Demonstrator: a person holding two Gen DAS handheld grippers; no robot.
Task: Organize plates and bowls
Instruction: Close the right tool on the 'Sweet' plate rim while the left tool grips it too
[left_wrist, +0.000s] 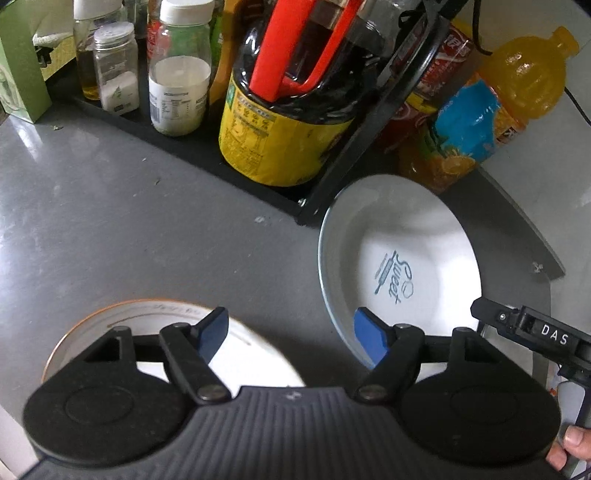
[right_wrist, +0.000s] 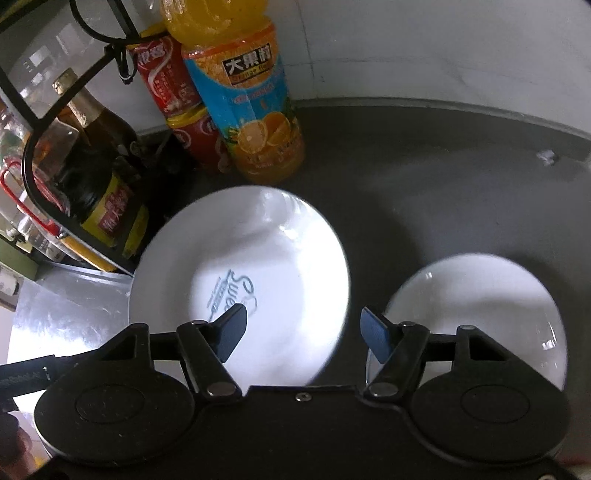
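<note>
While both grippers gape empty | left view: orange-rimmed plate (left_wrist: 177, 332) | right view: plain bowl (right_wrist: 480, 295)

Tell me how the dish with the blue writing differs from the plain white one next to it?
The dish with writing has a blue "Sweet" print in its middle; the plain dish shows no print. The printed one looks wider in this view, the plain one smaller. The printed one sits close to the orange juice bottle; the plain one lies farther right on the open counter. Both are white, round, upright and empty.
</note>
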